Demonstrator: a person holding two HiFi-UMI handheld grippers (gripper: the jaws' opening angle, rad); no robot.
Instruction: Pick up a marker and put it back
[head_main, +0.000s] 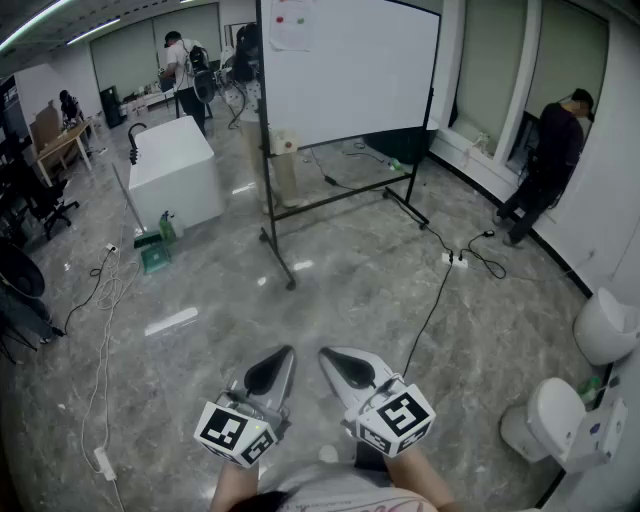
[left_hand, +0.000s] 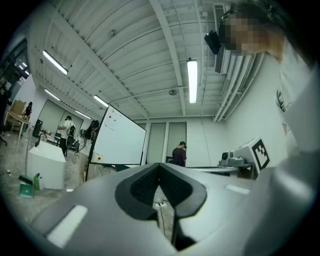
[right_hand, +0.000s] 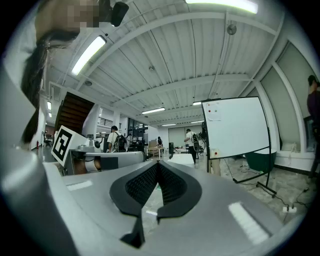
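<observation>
Well short of the whiteboard, left claw and right claw are each pinched closed, empty; marker indiscernible.

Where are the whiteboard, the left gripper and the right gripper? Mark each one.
whiteboard (head_main: 350, 65), head view, middle of its white surface.
left gripper (head_main: 284, 356), head view, tip of its shut jaws.
right gripper (head_main: 330, 357), head view, tip of its shut jaws.

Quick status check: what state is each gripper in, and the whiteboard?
Left gripper: shut, fingers together, nothing between them.
Right gripper: shut, fingers together, nothing held.
Whiteboard: upright on its stand, face mostly blank.
</observation>
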